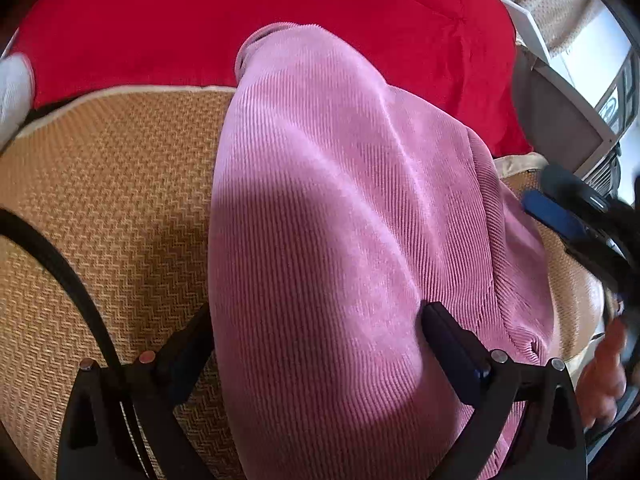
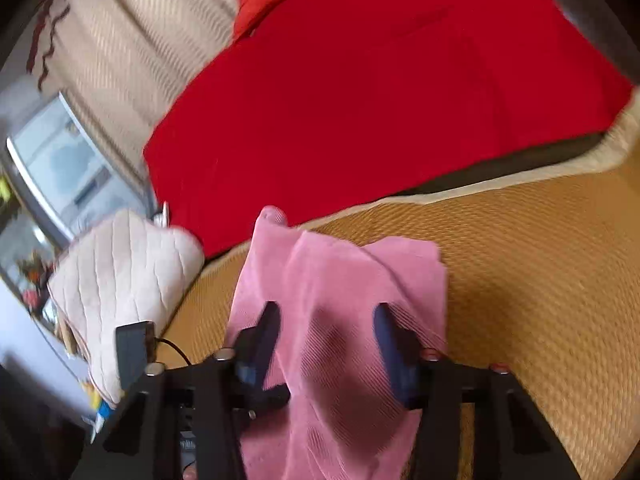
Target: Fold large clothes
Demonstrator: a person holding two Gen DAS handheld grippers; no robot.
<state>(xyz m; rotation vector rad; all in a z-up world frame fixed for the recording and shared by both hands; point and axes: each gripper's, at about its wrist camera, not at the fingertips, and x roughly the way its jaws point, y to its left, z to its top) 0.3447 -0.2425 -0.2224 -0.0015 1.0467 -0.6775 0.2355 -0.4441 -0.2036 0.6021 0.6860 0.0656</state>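
My L gripper: jaws spread wide, pink corduroy garment bulging between them; R finger presses on the cloth, L finger at its edge, nothing pinched. My R gripper: jaws apart too, same garment running between and beyond the tips, blurry. Garment lies on woven tan mat, mat on both sides of jaws. Past the tips, red blanket. Cream quilted cushion left of R jaws.
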